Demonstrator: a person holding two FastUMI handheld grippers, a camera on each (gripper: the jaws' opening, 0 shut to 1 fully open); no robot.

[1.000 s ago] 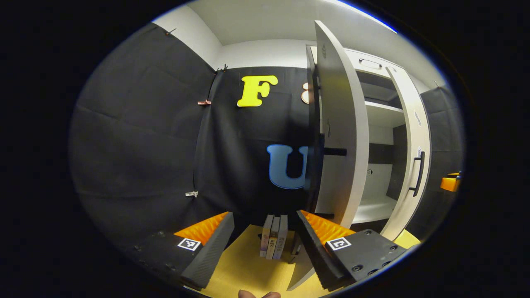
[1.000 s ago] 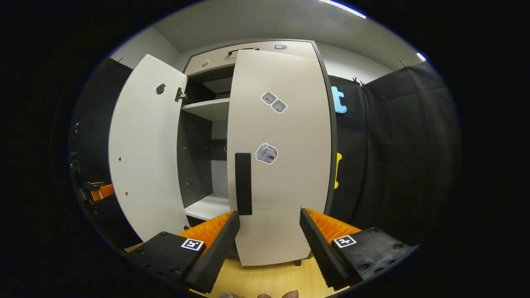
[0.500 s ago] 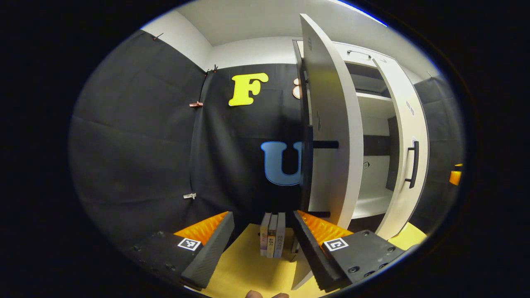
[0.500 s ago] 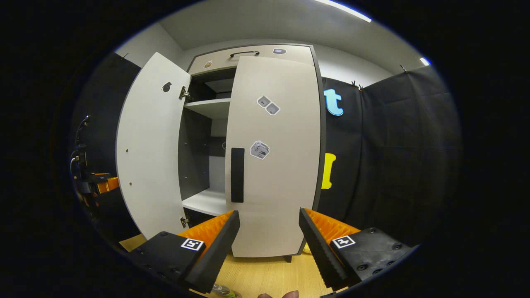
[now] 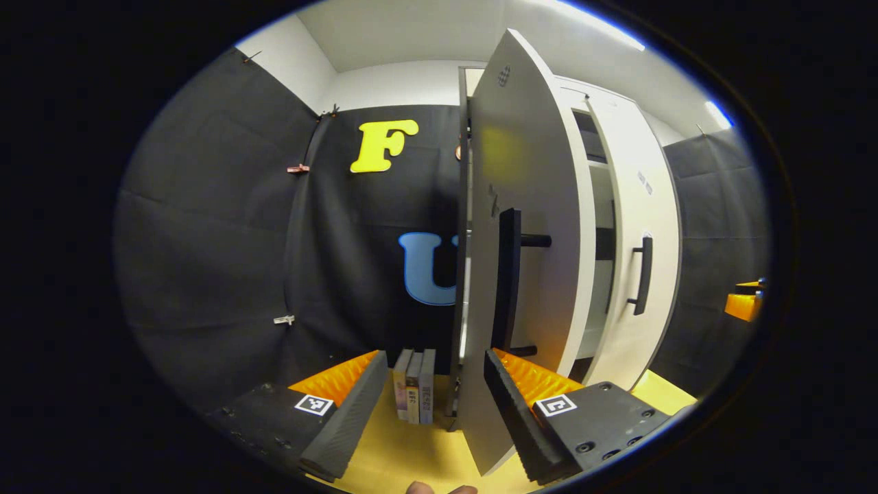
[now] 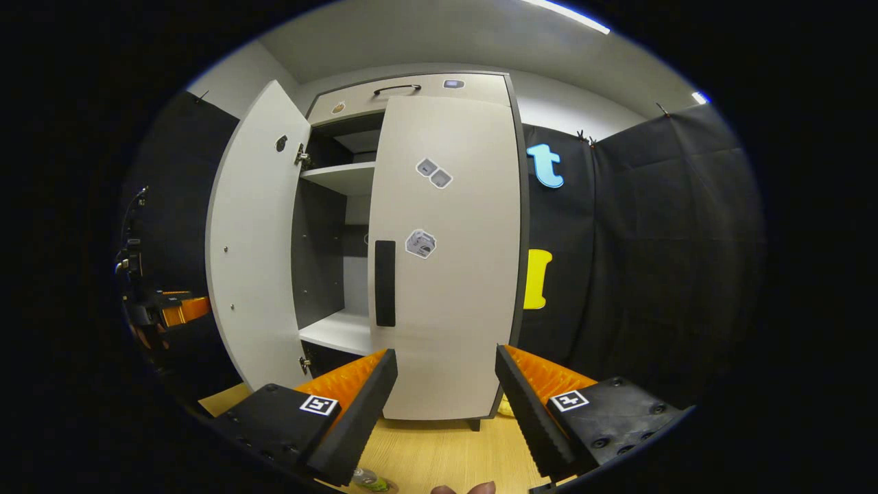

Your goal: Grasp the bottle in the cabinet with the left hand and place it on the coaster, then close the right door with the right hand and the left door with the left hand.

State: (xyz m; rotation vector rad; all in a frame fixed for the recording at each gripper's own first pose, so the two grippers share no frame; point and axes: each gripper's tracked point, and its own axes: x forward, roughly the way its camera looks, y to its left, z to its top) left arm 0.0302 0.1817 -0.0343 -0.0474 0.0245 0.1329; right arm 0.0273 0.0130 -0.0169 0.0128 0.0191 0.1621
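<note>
The pale cabinet's right door [image 6: 446,274] stands shut, its dark handle [image 6: 385,283] facing me. My right gripper [image 6: 446,351] is open a little in front of it, touching nothing. The left door [image 6: 254,240] is partly open. In the left gripper view I see that door [image 5: 528,206] almost edge-on, with its black handle [image 5: 509,274] just above my open left gripper [image 5: 434,357], whose right finger [image 5: 511,405] is close to the door's outer face. A bit of a clear bottle [image 6: 367,479] lies at the bottom edge, on the table.
Several books [image 5: 411,384] stand upright on the yellow wooden table [image 5: 411,446] left of the cabinet. Inside the cabinet show a bare lower shelf [image 6: 336,329] and an upper shelf [image 6: 343,175]. The left gripper [image 6: 171,309] shows beyond the open door.
The left door has swung toward shut, and its outer face and handle now show in the left gripper view. The right gripper has drawn back from the right door.
</note>
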